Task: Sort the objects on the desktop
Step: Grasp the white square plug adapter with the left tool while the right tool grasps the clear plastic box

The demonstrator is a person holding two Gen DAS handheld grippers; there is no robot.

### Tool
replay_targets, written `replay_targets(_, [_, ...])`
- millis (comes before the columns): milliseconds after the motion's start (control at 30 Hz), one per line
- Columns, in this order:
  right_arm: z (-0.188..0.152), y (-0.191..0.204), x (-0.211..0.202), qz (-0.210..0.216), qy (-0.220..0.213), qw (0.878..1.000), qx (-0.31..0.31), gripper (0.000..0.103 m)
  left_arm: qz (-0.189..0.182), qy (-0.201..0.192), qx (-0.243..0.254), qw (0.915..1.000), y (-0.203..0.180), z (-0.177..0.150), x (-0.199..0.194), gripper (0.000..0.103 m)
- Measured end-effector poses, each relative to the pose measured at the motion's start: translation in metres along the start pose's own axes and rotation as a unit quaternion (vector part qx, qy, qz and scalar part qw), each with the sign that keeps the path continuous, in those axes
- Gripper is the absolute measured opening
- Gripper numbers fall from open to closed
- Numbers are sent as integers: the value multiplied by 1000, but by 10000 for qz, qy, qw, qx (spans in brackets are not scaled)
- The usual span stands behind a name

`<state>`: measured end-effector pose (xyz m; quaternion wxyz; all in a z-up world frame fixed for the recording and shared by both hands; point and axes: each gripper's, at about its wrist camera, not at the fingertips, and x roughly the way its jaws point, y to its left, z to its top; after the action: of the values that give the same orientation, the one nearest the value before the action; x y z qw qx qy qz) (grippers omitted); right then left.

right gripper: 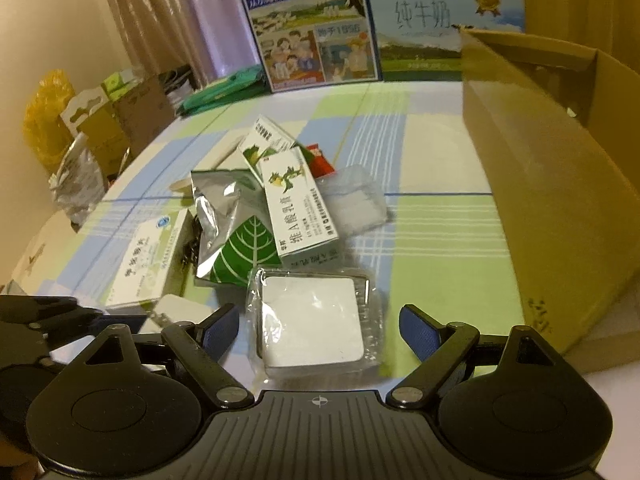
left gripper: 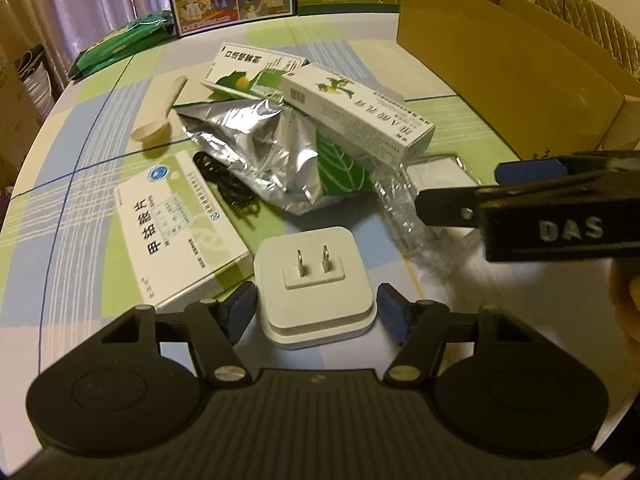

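A white plug adapter lies prongs-up on the checked tablecloth, between the blue pads of my left gripper, which press against its two sides. My right gripper is open around a white block in clear plastic wrap, with a gap on each side. From the left wrist view the right gripper reaches in from the right over that wrapped block. Behind them lies a heap: a silver foil bag with a green leaf, a long ointment box, and a white-and-green medicine box.
An open cardboard box stands at the right. Two milk cartons and green packets line the far edge. A pale spoon, a black cord, another medicine box and a clear bag lie around the heap.
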<state>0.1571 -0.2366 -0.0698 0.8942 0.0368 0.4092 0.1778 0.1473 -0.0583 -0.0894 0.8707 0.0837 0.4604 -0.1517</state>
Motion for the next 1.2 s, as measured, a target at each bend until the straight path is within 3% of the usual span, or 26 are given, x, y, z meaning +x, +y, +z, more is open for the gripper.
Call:
replay_targets(233, [2,-4,22,-9,353,9994,62,83,36,-81,60,9999,1,-2,0,68])
replay_targets(300, [2,-6,21,46,371,9992,118,66,63,-96,30,9999,1,-2,0,68])
replay_targets(433, [-1,-5,13,-177,339,9993,21,63,104,-96,37,9999,-2,-1,4,68])
replay_targets(600, [-12,-9,-4,-439,385,9983,88,63,153,-30,49,9999,-8,-4,5,62])
replay_targets(900, [-47,0,-35,-742,364,9966,72,63,53,88,127,9999,-19,-25,-16,62])
replay_targets(1067, [-49,1,-32,-796,355,9962,1,77,83,70,22,9999,-18,-26,-13,65])
replay_targets(1200, [-49,-1,-29,-764,363,9964,79,80,89,80,-25,9999,-18,-24,-9,66])
